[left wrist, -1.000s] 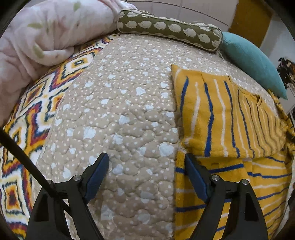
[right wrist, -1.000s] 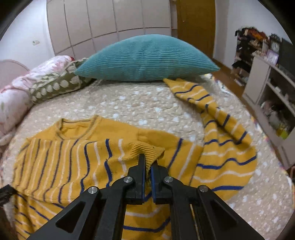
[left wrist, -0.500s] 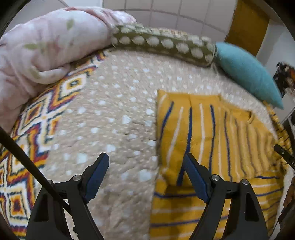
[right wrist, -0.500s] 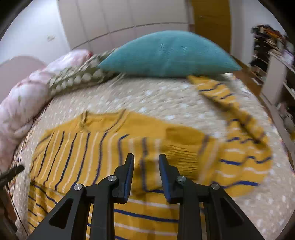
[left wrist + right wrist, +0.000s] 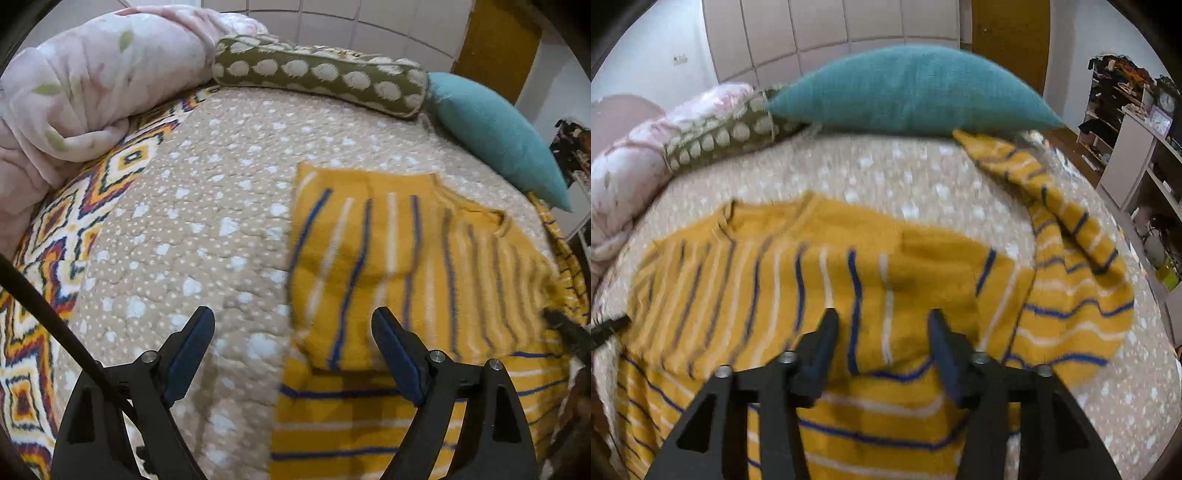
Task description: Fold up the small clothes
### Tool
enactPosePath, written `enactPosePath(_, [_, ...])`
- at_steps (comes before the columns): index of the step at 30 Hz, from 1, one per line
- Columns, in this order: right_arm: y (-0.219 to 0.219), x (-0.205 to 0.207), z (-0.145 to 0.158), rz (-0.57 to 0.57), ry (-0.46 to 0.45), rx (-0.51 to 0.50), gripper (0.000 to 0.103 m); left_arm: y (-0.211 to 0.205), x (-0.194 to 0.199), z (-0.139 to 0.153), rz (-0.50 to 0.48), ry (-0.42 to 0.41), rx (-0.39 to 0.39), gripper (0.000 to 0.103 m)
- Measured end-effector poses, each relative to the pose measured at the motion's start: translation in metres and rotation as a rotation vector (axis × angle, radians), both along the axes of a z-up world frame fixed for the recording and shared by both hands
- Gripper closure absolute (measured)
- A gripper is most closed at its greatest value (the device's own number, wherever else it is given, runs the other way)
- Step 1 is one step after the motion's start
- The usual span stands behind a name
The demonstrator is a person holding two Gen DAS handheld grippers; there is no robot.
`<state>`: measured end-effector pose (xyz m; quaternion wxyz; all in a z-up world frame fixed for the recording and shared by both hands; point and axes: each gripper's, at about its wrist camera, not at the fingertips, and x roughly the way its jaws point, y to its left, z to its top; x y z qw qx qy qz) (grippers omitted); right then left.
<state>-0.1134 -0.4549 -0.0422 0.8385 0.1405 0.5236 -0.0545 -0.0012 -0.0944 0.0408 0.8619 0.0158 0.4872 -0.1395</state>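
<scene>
Both my grippers tip steeply down. Right gripper (image 5: 882, 332) jaws have just been opening, nothing pinched, hovering over the striped yellow sweater (image 5: 820, 280) on the quilt (image 5: 207, 206). Left gripper (image 5: 291, 343) gapes wide, empty, straddling the sweater's edge.

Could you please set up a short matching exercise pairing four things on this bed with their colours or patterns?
Things:
1. sweater
2. cushion
3. bolster
4. blanket

Descriptions:
A. olive green with pale spots
B. pale pink with a leaf print
C. mustard yellow with blue and white stripes
D. plain teal

Pairs: 1-C, 2-D, 3-A, 4-B
</scene>
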Motion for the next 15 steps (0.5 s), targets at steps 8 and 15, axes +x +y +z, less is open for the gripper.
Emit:
enactPosePath(8, [-0.014,-0.020,0.017,-0.050,-0.057,0.067,0.047,-0.038,-0.021,0.002,-0.076,-0.023,0.035,0.017])
enactPosePath(15, [-0.003,0.010,0.021,-0.020,-0.099,0.080,0.052,-0.052,-0.023,-0.009,-0.087,-0.023,0.075,0.017])
